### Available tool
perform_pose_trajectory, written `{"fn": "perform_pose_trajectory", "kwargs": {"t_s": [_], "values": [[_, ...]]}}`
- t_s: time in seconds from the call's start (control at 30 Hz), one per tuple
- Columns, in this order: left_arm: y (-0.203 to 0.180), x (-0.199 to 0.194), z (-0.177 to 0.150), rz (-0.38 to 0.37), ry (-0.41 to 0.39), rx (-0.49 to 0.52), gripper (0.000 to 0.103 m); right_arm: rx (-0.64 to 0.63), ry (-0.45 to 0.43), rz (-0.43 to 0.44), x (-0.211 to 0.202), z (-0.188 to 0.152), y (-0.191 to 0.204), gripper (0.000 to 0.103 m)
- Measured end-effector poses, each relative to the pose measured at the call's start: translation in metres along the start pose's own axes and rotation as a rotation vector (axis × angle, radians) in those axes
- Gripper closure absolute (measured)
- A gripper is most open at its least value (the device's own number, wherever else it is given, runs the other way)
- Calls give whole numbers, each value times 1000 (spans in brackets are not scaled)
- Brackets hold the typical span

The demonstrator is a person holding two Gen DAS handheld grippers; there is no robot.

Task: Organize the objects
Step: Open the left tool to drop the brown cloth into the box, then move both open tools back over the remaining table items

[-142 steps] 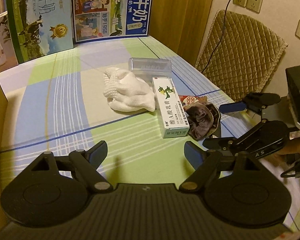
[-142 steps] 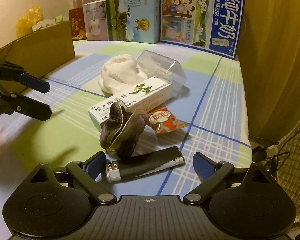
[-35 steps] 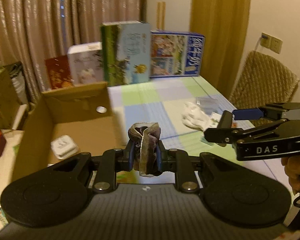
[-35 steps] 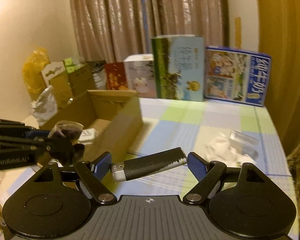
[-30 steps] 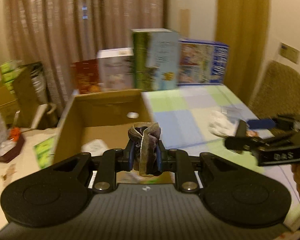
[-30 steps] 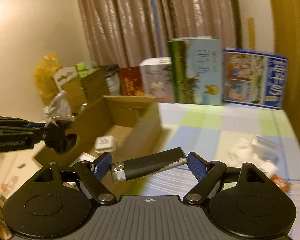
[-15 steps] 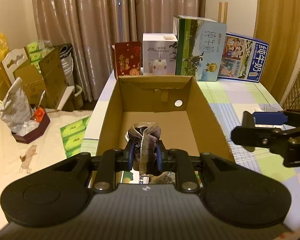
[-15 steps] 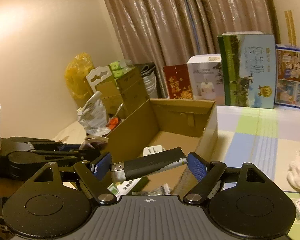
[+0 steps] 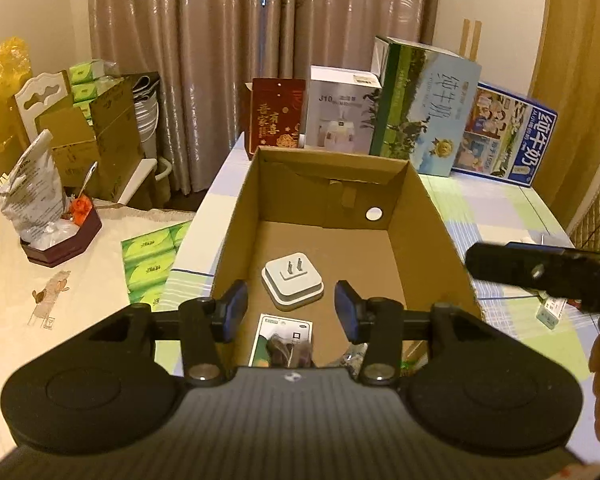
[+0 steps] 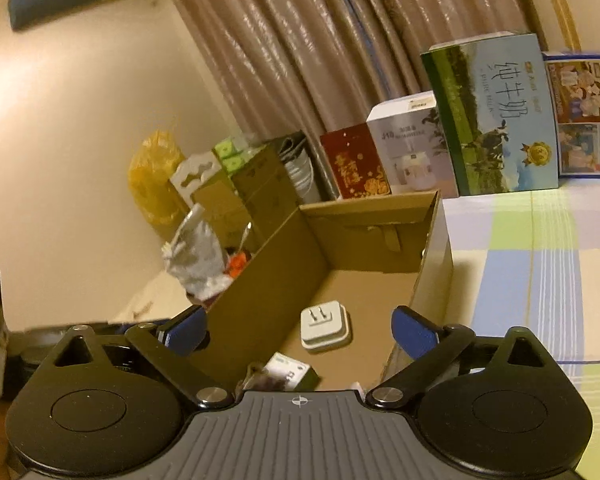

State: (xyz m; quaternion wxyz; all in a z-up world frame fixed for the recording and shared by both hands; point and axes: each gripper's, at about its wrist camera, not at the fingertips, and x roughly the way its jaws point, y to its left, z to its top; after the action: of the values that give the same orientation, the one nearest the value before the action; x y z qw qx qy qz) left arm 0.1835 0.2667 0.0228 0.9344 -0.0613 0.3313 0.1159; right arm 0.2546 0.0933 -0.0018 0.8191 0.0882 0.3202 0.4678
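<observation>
The open cardboard box (image 9: 440, 236) lies below both grippers. My left gripper (image 9: 291, 310) hangs over its near end, jaws opening with nothing between them. The dark scrunchie (image 9: 289, 353) lies on the box floor on a small printed card (image 9: 278, 330), just under the left gripper. A white plug adapter (image 9: 292, 285) sits mid-box. My right gripper (image 10: 299, 332) is over the box's right wall (image 10: 432, 264), jaws opening wide and empty. The right wrist view shows the adapter (image 10: 326, 330) and the scrunchie (image 10: 258, 379). The black tube is not in view.
Tall milk cartons (image 9: 424, 108) and gift boxes (image 9: 276, 114) stand behind the box on the checked tablecloth (image 9: 500, 216). A small white medicine box (image 9: 550, 312) lies to the right. Left of the table are cardboard boxes, a tray of clutter (image 9: 56, 240) and green tissue packs (image 9: 148, 264).
The left jaws have parted and the scrunchie has dropped into the box. The right jaws have spread wider and the black tube is gone from between them.
</observation>
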Motion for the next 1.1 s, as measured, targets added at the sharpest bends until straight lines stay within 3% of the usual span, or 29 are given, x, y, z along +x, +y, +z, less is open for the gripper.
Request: {"fn": "perform_pose_trajectory", "kwargs": {"t_s": [0.43,1.1], "values": [[-18,-4,2,-19,-13,8,55,-21,-29,-84,-33,-2,-22,6],[-148,-1,12,-219,-59,151,43,55,-136,-416,-141,-9,-122,4]]}}
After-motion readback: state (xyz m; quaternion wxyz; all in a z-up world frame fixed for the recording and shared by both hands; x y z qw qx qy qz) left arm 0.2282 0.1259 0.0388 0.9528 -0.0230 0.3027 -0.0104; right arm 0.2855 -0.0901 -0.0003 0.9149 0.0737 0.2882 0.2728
